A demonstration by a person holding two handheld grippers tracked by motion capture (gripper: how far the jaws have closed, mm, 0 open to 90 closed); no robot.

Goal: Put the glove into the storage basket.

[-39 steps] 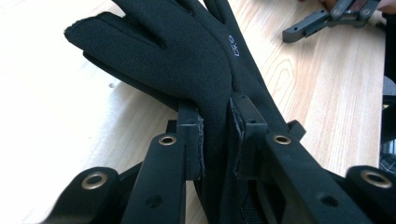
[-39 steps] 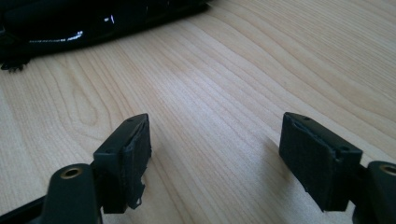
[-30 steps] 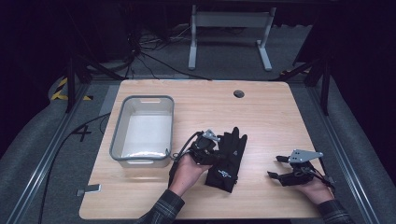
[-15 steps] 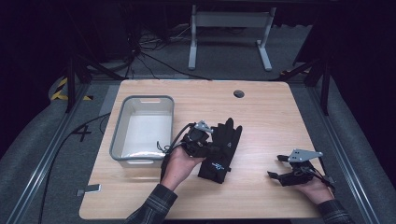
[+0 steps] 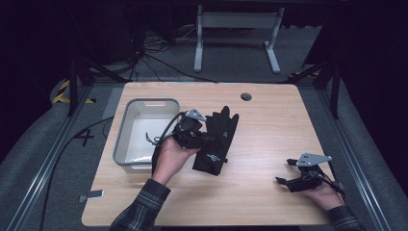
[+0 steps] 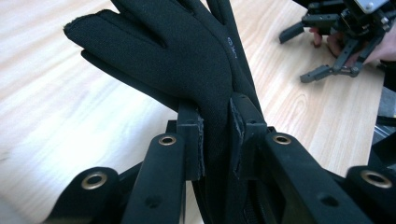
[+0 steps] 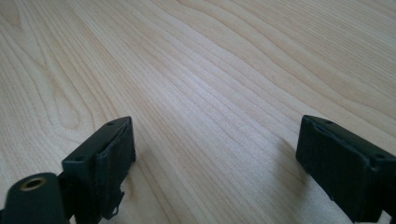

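Black glove pinched in our left fingers, right fingers spread over bare wood.

We see the black glove (image 6: 187, 51) clamped between our left gripper (image 6: 215, 135)'s fingers (image 6: 191, 140), which are nearly closed on its fabric; its finger end fans out beyond them, and in the high view the glove (image 5: 219, 137) hangs just right of the grey bin (image 5: 126, 126), near the middle of the surface (image 5: 269, 125). Our right gripper (image 5: 288, 172) sits well apart near the right front edge, its fingers (image 7: 109, 149) having just been opening to wide, with nothing between them. Open wood lies between the two grippers and toward the far edge. We cannot tell whether the glove's cuff end touches the wood.
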